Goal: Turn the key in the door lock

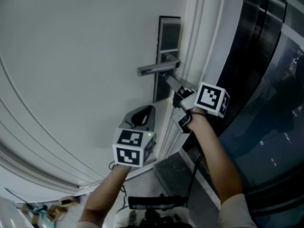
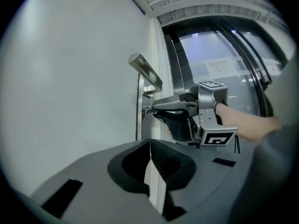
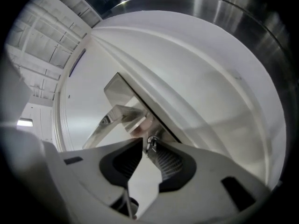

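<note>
Reaching level toward the white door (image 1: 71, 56), the right gripper (image 2: 152, 111) is pointing straight at the small silvery metal key (image 3: 150, 143). The key is sitting in the lock on the tall steel plate (image 1: 168, 37), just beneath the brushed-metal lever handle (image 1: 156, 69). Its shank is running into the door along the same line the gripper is pointing, so, as I judge it, any turn is going to be a roll of the wrist about that line. The key's head is lying right between the jaw tips, but the jaws are standing a little apart and are not visibly pinching it. The left gripper (image 2: 149, 146), pressed together on nothing, is hanging lower, clear of the lock, making the right hand far nearer.
</note>
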Tool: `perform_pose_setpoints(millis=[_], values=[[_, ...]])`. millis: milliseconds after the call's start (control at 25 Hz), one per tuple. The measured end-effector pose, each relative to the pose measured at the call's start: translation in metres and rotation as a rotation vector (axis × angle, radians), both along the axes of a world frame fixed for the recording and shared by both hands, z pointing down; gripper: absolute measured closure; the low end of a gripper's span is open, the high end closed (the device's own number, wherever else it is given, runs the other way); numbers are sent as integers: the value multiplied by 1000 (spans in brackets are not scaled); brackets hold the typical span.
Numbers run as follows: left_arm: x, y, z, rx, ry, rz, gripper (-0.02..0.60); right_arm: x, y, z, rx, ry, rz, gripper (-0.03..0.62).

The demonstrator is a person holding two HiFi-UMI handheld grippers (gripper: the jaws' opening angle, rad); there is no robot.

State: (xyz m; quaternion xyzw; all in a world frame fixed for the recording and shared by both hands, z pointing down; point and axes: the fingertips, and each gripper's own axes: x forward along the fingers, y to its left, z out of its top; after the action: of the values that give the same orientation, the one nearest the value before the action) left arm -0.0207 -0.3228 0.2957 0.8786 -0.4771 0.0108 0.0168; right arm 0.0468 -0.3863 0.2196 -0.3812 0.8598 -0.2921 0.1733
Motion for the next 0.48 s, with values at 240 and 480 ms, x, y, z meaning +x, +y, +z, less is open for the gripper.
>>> perform_pose_setpoints(millis=[240, 480], values=[[3, 2, 2, -2, -2, 5, 563, 6, 7, -4, 119, 217, 55, 480], [4, 3, 4, -7, -1, 8, 563, 4, 15, -7, 306, 595, 136, 471]])
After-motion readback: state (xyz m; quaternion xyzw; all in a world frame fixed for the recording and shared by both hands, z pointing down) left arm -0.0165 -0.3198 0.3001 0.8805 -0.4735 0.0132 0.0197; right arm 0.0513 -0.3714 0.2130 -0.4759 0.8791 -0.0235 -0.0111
